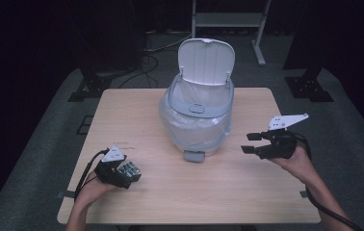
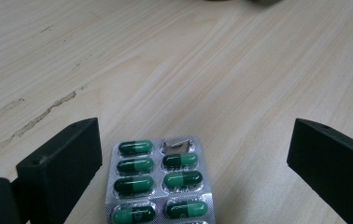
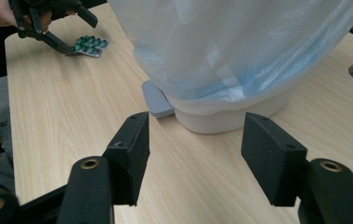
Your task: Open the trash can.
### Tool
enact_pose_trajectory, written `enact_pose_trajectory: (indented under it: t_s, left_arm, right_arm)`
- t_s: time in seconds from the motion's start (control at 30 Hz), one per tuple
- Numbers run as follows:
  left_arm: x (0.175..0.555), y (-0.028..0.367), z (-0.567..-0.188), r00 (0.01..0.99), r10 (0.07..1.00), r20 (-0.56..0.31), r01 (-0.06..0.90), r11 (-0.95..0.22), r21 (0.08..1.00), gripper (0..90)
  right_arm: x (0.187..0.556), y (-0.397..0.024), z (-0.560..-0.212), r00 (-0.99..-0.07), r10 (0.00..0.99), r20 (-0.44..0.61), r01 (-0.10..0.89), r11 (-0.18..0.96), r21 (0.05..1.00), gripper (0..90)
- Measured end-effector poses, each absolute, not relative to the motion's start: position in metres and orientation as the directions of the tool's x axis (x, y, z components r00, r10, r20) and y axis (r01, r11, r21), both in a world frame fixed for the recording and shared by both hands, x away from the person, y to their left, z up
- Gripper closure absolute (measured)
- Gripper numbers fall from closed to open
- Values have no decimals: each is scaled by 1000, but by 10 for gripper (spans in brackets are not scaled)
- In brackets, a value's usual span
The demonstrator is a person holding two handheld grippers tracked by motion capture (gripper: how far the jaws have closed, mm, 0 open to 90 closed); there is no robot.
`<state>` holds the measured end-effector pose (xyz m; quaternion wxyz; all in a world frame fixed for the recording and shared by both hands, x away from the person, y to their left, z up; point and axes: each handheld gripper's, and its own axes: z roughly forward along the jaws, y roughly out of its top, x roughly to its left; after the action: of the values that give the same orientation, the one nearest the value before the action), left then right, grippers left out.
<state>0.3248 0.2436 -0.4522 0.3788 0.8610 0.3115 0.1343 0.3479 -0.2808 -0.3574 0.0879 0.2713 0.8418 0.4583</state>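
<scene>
From the high view, I am using the pedal bin (image 1: 197, 113) as my landmark: it is standing mid-counter (image 1: 136, 110) with its lid (image 1: 205, 61) propped up and a clear liner (image 1: 173, 120) draped over the rim, presumably so something can be dropped straight in. To the near left of the bin, my left hand-held gripper (image 1: 131, 174) is resting low on the counter over a blister pack of green capsules (image 1: 130, 169). To the bin's right, my right hand-held gripper (image 1: 251, 143) is hovering, pointing toward the bin.

In the left gripper view, I am seeing the blister pack (image 2: 158, 184) lying flat on the wood between the black jaws, which are standing wide and not pressing it. It is sitting closer to one jaw, with one pocket already burst. I am judging this as lining up for a pick.

In the right gripper view, the jaws are standing well apart with nothing between them, facing the bin's base (image 3: 233, 116) and its grey pedal (image 3: 157, 99). The pack (image 3: 89, 46) is lying left of the bin, under the left hand-held gripper (image 3: 67, 33).
</scene>
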Motion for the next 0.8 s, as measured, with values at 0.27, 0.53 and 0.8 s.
enact_pose_trajectory:
  t_s: [0.27,0.53,0.8]
  left_arm:
    - [323,247,-455,767,642,4,449,-540,712,24]
    - [326,252,-461,742,670,21,478,-550,685,25]
    - [326,255,-463,733,680,13,489,-540,685,82]
  right_arm:
    - [343,-284,-372,-836,539,106,376,421,826,390]
    - [338,-289,-394,-826,552,117,401,428,810,368]
    - [335,-290,-404,-822,556,124,408,423,809,350]
